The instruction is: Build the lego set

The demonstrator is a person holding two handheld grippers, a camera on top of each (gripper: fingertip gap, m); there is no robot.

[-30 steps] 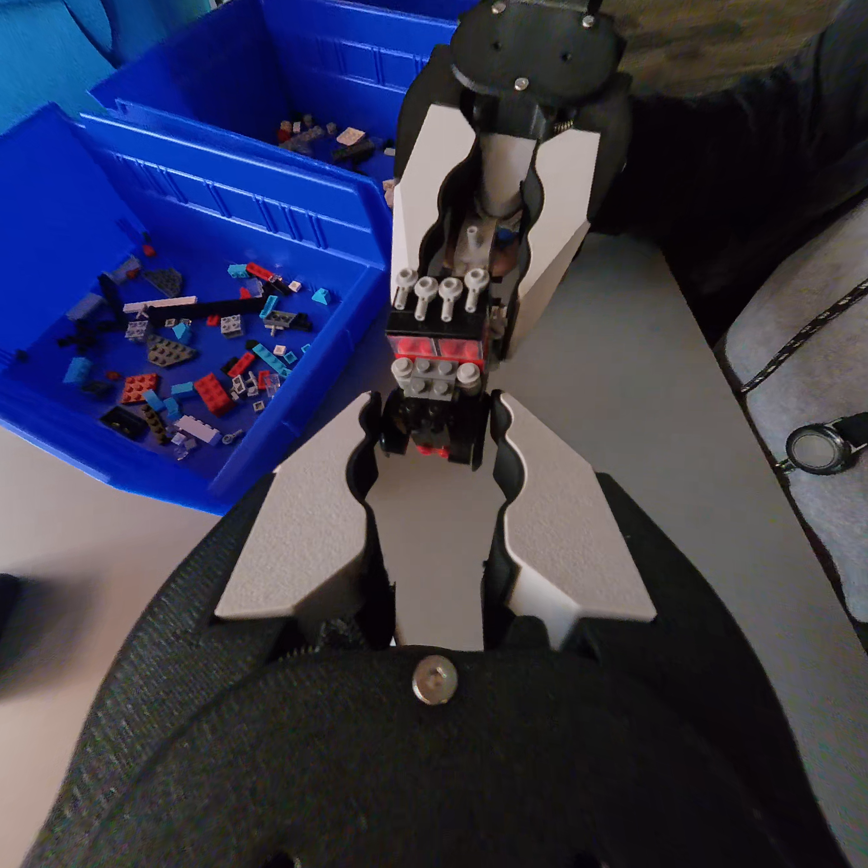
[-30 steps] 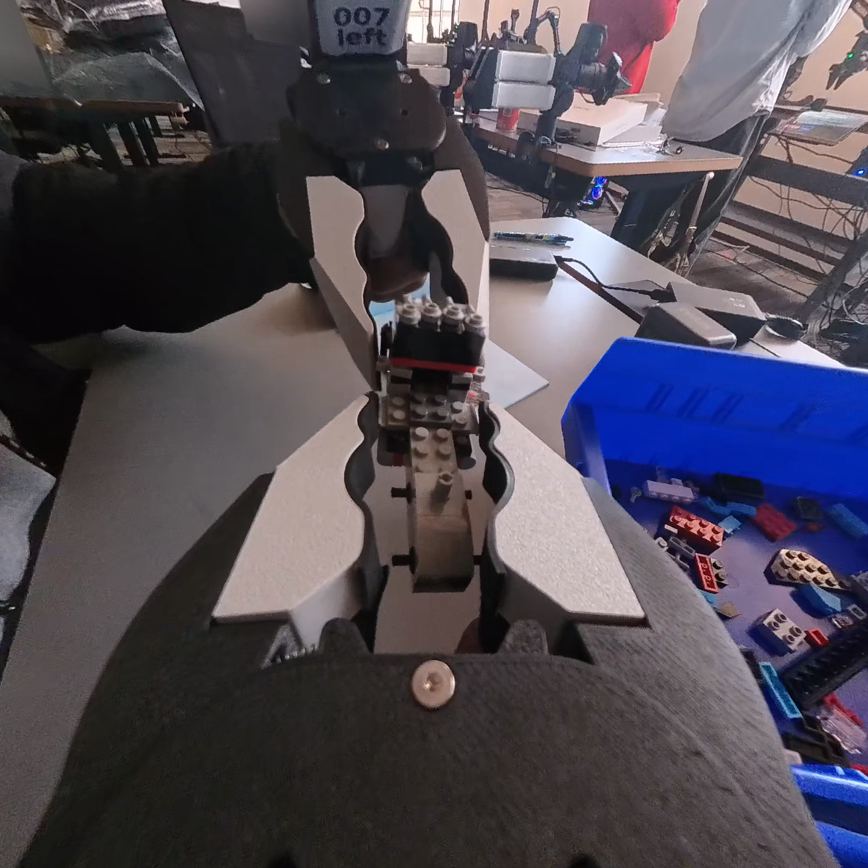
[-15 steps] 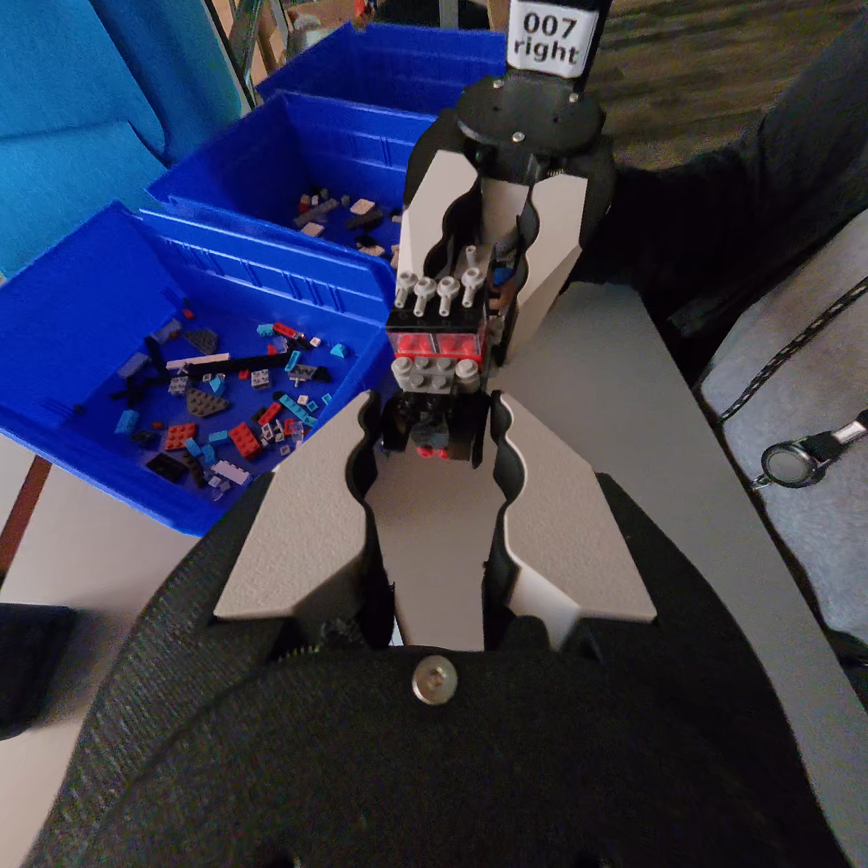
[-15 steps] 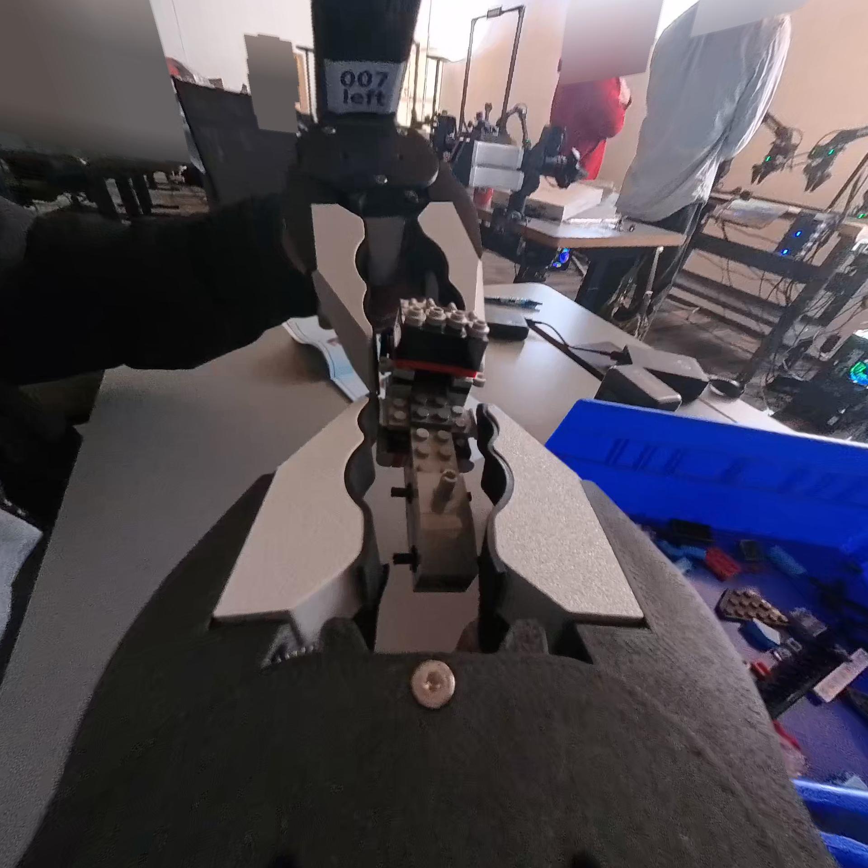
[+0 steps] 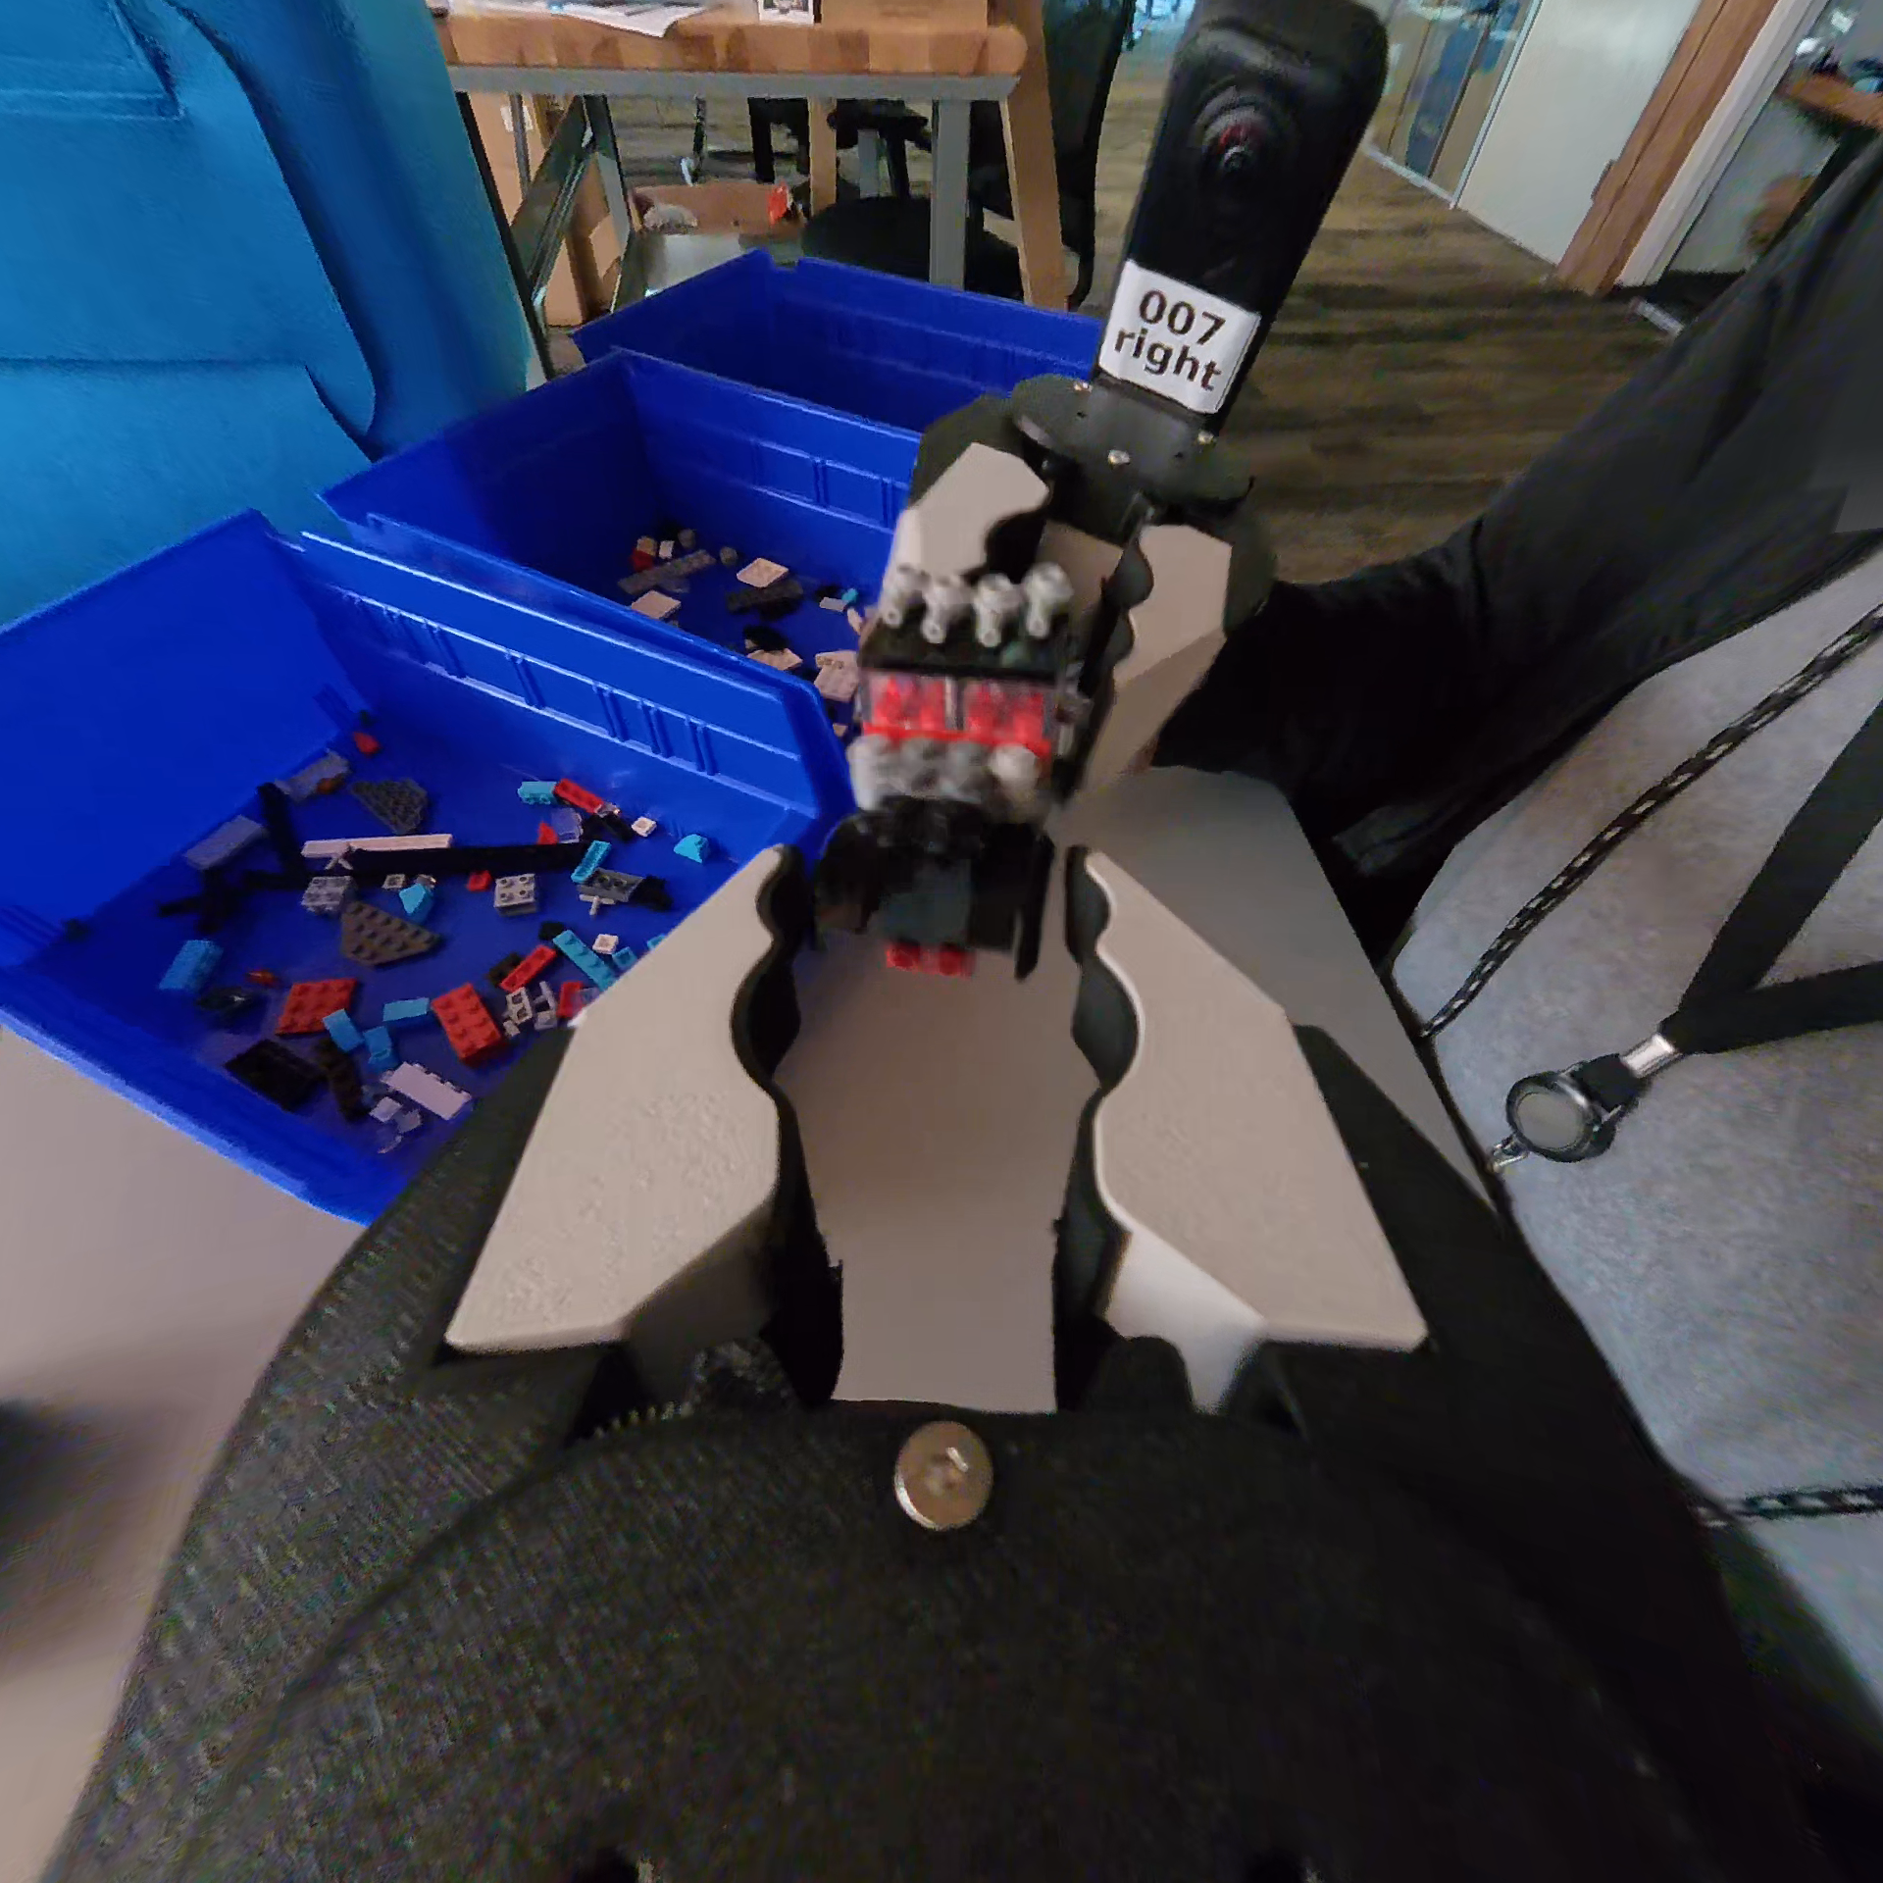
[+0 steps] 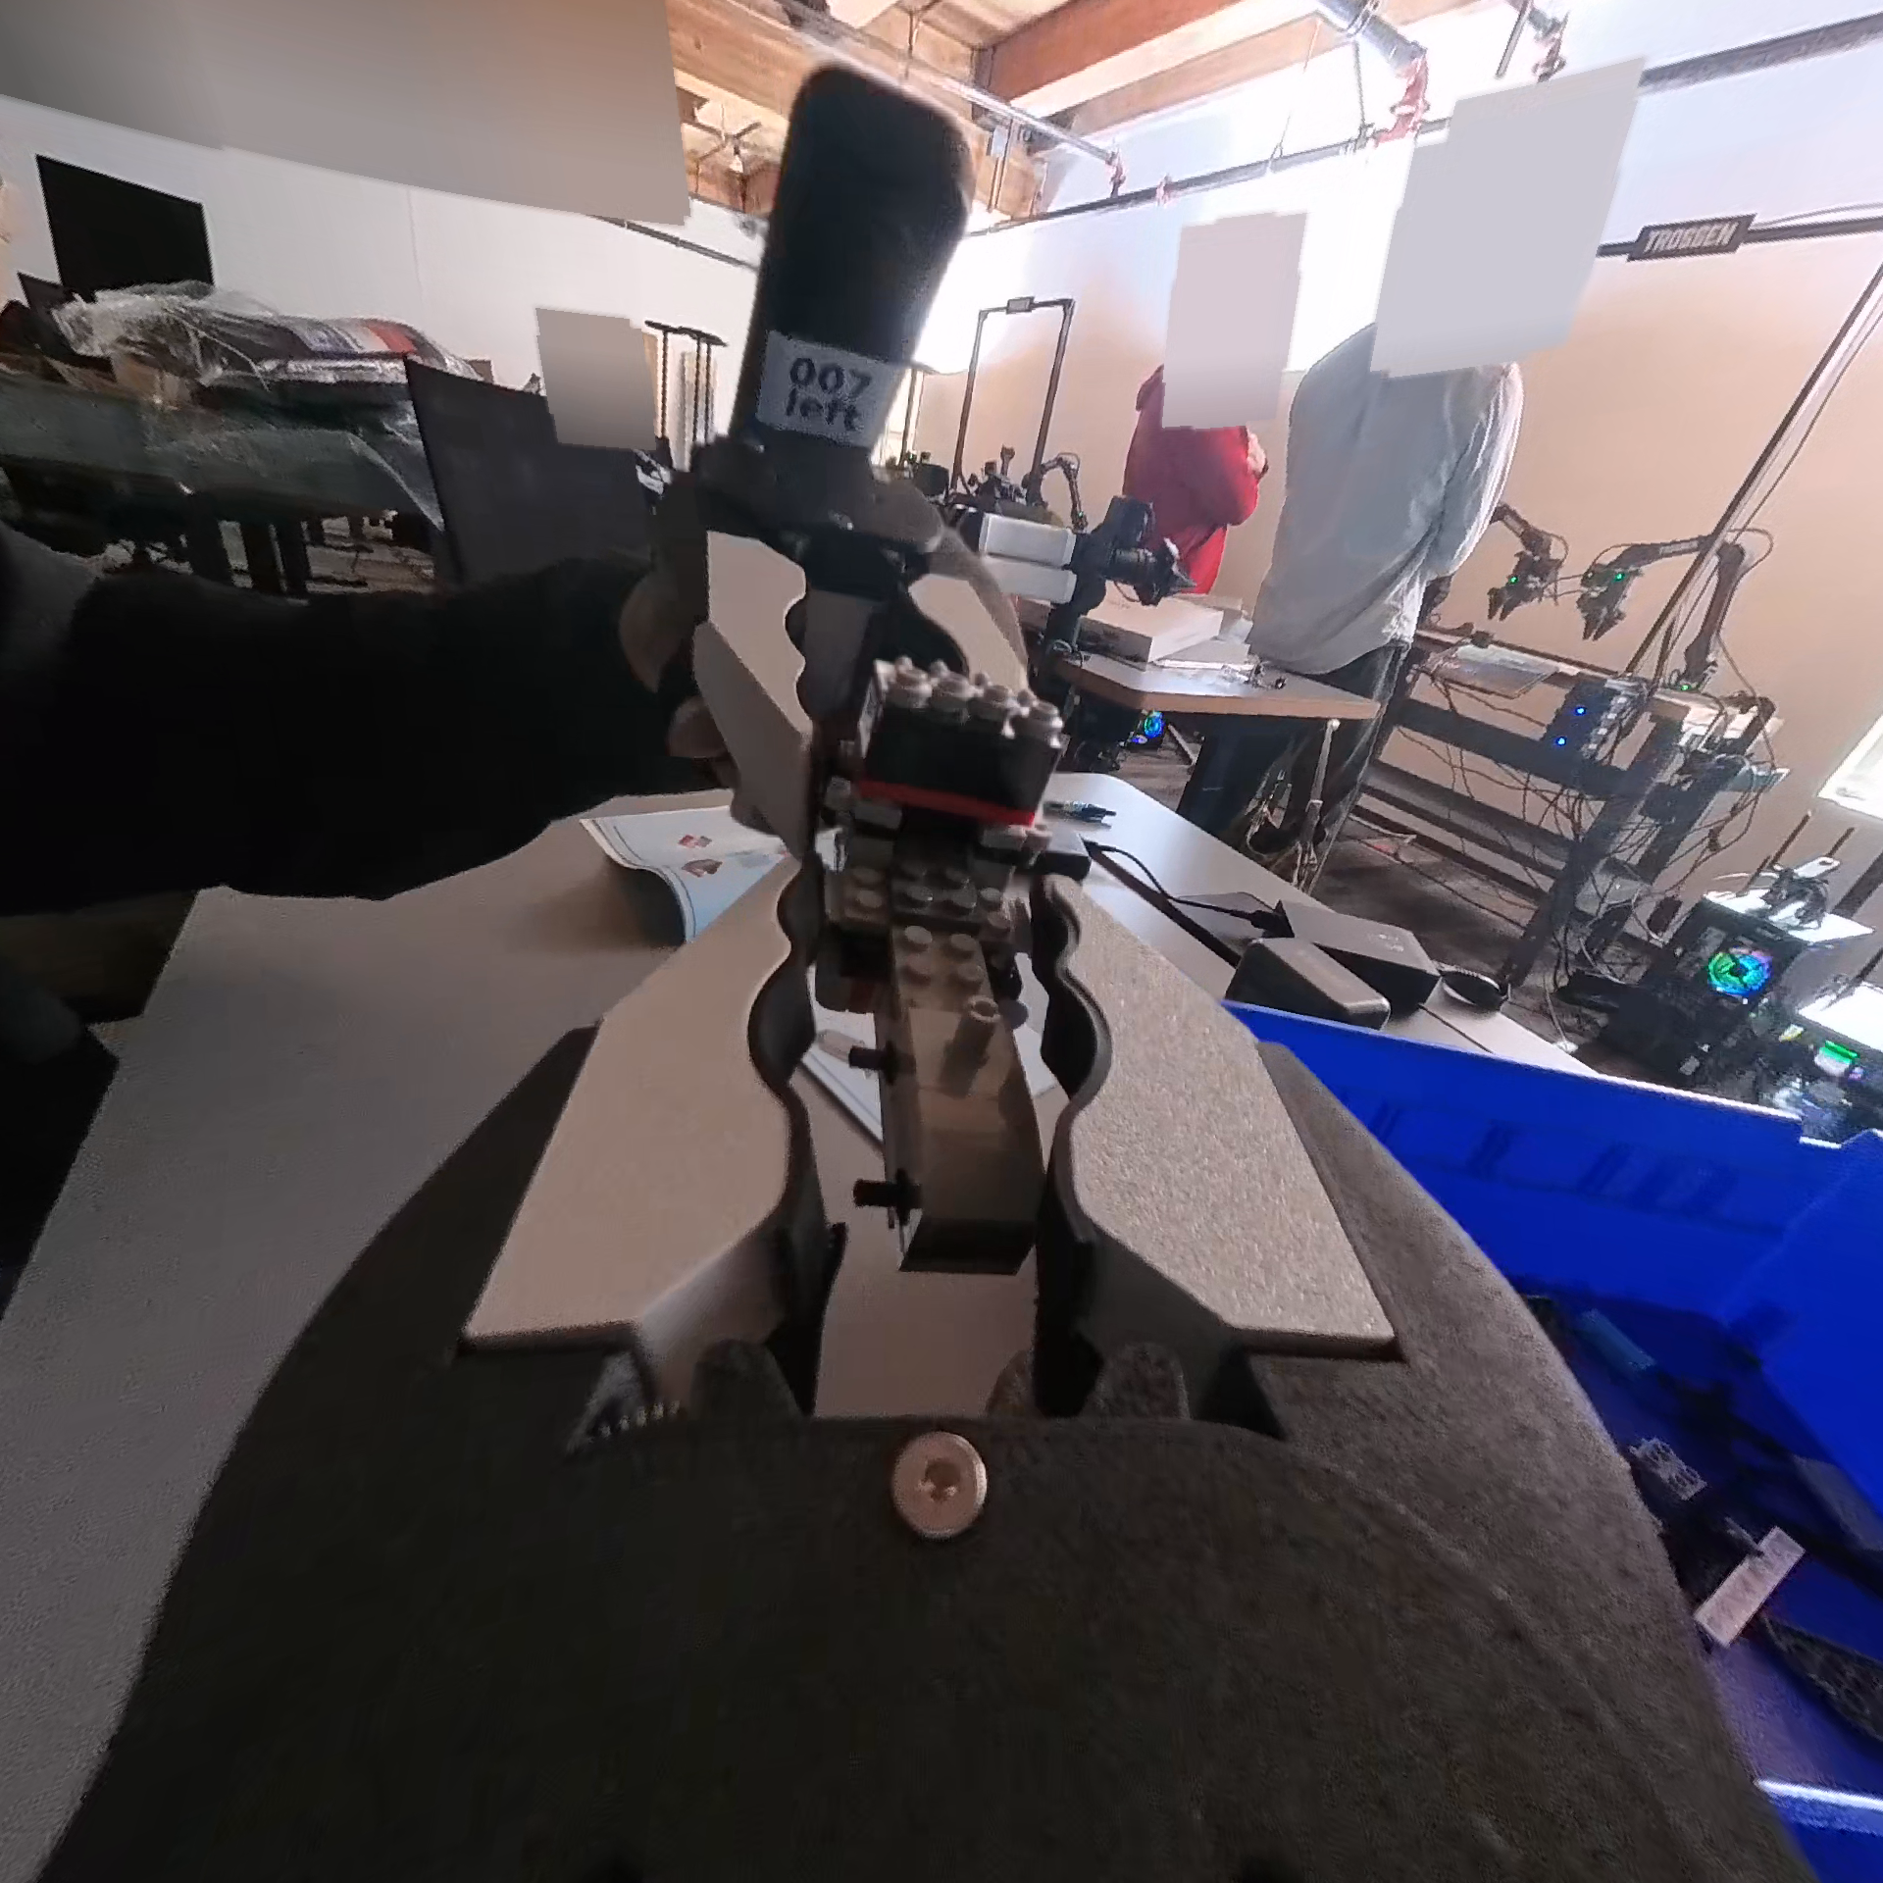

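A small lego build of black, red and grey bricks with grey pegs on top hangs in the air between both grippers. My left gripper is shut on its black lower end. My right gripper is shut on its grey end, and a long grey piece runs back between the fingers. In the left wrist view the right gripper faces me from behind the build. In the right wrist view the left gripper faces me, and the build sits between us. Both are above the grey table.
Two blue bins with several loose bricks stand left of the build; one bin shows at the right. An instruction booklet and black devices lie on the table. A badge reel hangs at right. People stand far off. Less than 4 cm separates the two grippers' tips.
Both grippers have lifted and tilted upward with the build still held between them. More of the room shows, and the bins sit lower in view.
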